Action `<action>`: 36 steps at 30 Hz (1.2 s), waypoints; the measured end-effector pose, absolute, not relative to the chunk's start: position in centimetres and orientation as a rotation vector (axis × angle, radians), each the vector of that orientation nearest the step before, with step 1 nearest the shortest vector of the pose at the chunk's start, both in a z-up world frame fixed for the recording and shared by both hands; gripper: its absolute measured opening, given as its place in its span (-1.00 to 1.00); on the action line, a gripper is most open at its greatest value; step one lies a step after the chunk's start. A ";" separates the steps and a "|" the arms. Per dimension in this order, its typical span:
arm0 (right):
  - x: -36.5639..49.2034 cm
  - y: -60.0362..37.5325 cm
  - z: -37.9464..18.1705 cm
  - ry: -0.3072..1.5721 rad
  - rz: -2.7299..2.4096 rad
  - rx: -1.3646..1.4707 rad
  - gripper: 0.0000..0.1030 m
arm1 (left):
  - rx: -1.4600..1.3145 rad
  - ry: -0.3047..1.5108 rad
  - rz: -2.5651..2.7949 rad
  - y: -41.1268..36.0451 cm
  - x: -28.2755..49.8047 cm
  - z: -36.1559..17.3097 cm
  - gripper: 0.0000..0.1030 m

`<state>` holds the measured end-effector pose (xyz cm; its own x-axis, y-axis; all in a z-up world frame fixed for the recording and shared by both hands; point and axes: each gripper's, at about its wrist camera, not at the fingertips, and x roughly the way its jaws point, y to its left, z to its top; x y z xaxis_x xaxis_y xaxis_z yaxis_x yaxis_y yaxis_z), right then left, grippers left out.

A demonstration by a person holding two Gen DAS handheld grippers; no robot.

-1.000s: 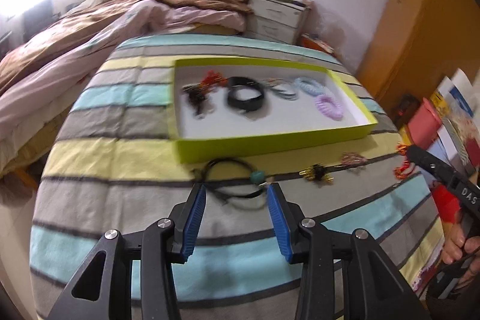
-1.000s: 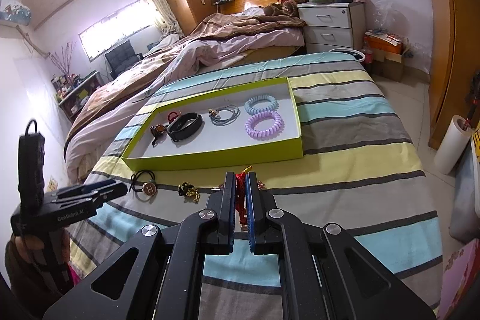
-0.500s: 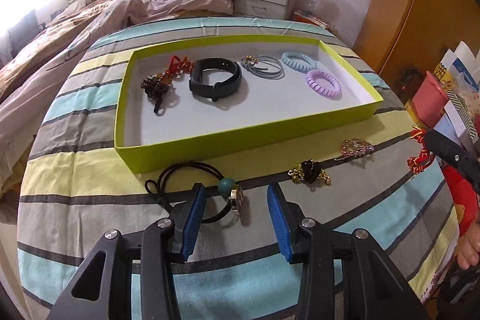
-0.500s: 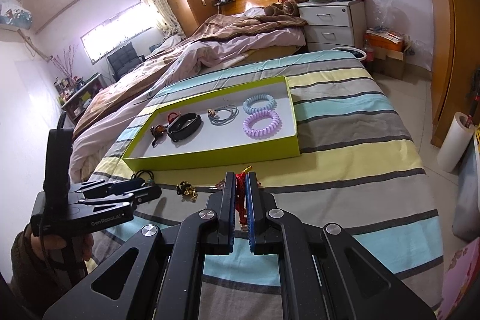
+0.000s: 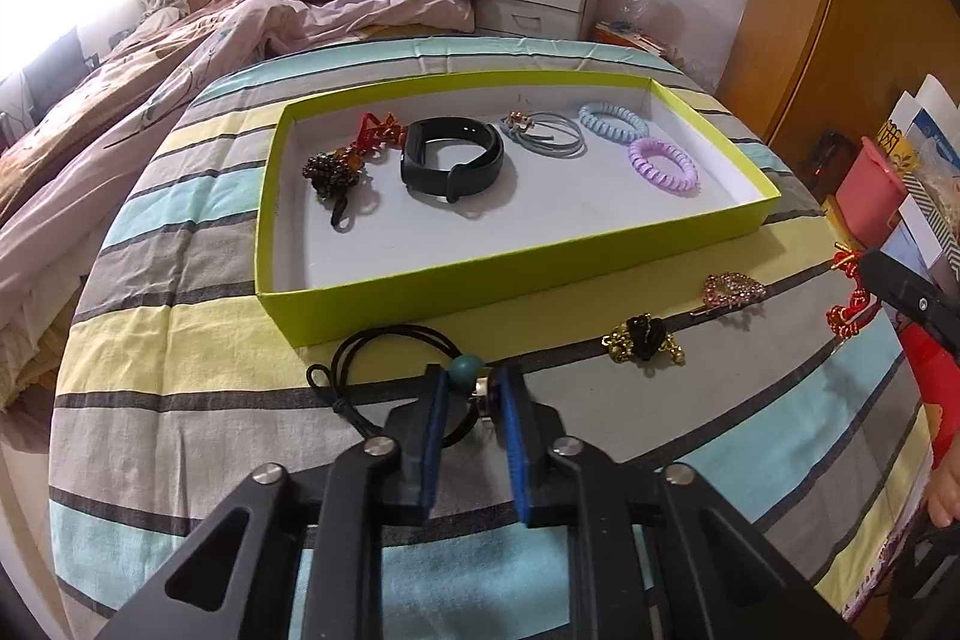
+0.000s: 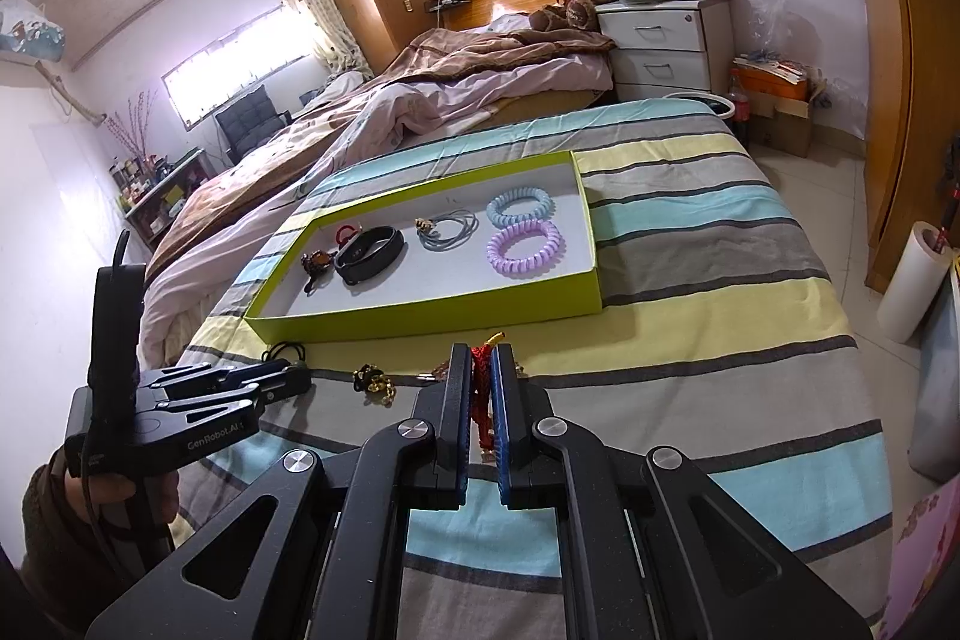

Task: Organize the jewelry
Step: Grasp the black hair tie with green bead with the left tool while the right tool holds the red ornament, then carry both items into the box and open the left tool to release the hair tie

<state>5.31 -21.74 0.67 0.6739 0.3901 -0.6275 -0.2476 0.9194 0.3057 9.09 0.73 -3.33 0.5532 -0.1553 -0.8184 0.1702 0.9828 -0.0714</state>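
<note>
Jewelry sits partly sorted on the striped bedspread: inside the shallow lime-green tray lie a beaded brown hair tie, a red knotted charm, a black wristband, a grey cord hair tie, a blue spiral hair tie and a purple spiral hair tie. In front of the tray, on the cloth, are a gold-and-black hair clip and a pink rhinestone clip, near each other but apart. The left gripper is low over a black elastic hair tie with a teal bead; its blue pads flank the bead and metal charm with a gap showing, so it reads as not yet clamped. The right gripper is pinched tight on a red knotted cord ornament, held above the bedspread just in front of the tray.
</note>
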 end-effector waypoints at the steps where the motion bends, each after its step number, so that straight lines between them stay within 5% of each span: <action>1: 5.4 -21.7 0.6 0.751 0.362 0.202 -0.87 | 0.019 0.965 -0.195 0.7 9.0 -3.3 -0.67; 36: 11.1 -19.9 4.6 0.692 0.430 0.200 -0.87 | 0.017 0.808 -0.192 2.4 11.1 3.5 -0.69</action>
